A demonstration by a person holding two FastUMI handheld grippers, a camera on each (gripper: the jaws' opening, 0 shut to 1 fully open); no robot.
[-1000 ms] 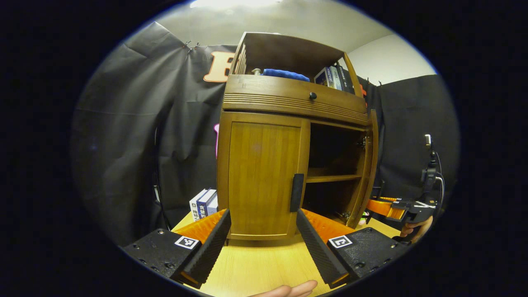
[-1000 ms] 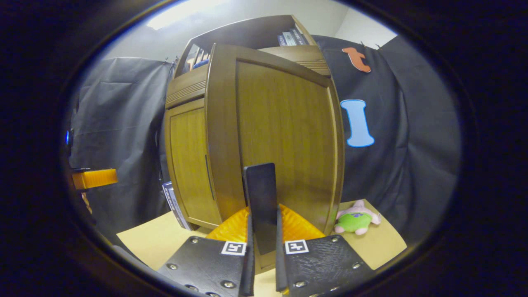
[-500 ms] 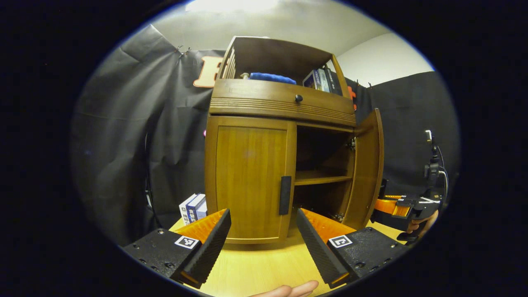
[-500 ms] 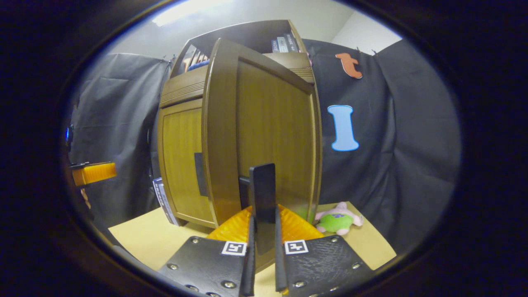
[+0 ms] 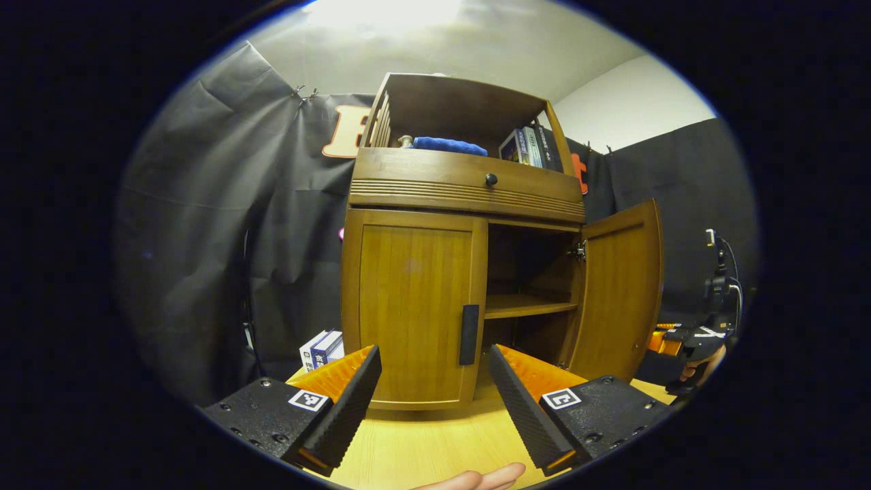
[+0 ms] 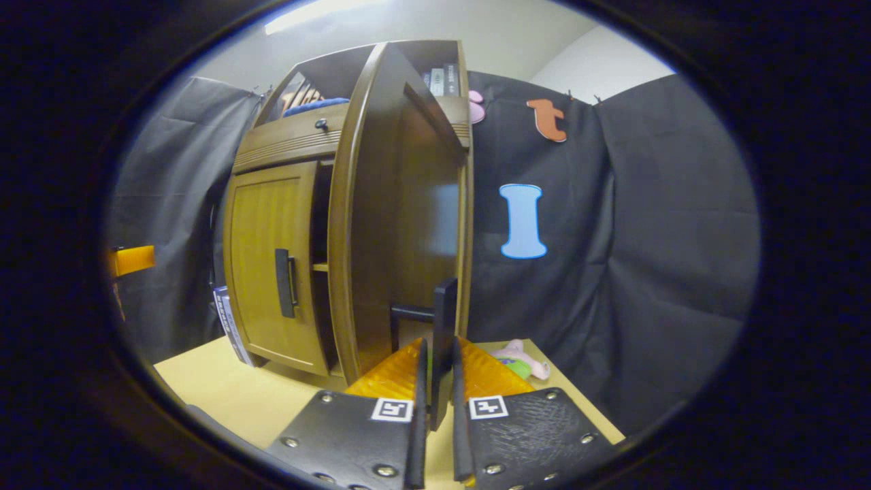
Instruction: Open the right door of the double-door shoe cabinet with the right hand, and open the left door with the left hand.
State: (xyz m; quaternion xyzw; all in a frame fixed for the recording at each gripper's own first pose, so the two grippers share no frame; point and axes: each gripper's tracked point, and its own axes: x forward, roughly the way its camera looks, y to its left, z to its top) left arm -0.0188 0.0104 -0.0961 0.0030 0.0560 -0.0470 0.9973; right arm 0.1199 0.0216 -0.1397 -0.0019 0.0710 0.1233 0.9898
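The wooden shoe cabinet (image 5: 469, 194) stands on a light table. Its right door (image 5: 618, 292) is swung wide open, showing a dark inside with a shelf (image 5: 527, 306). In the right gripper view my right gripper (image 6: 435, 401) is shut on that door's black handle (image 6: 444, 320), with the door (image 6: 401, 224) seen nearly edge-on. The left door (image 5: 415, 309) is closed, its black handle (image 5: 469, 333) just beyond my open left gripper (image 5: 435, 388), which holds nothing. The right gripper (image 5: 684, 340) and a hand appear far right in the left gripper view.
Books (image 5: 320, 347) stand beside the cabinet's left side. A blue cloth (image 5: 449, 144) and more books (image 5: 527, 144) sit in the open top. A plush toy (image 6: 520, 357) lies on the table (image 6: 224, 395) behind the right door. A fingertip (image 5: 480, 476) shows at the bottom.
The right door has swung from roughly half open to wide open, pulled by my right gripper on its handle. The left gripper has stayed open in front of the left door.
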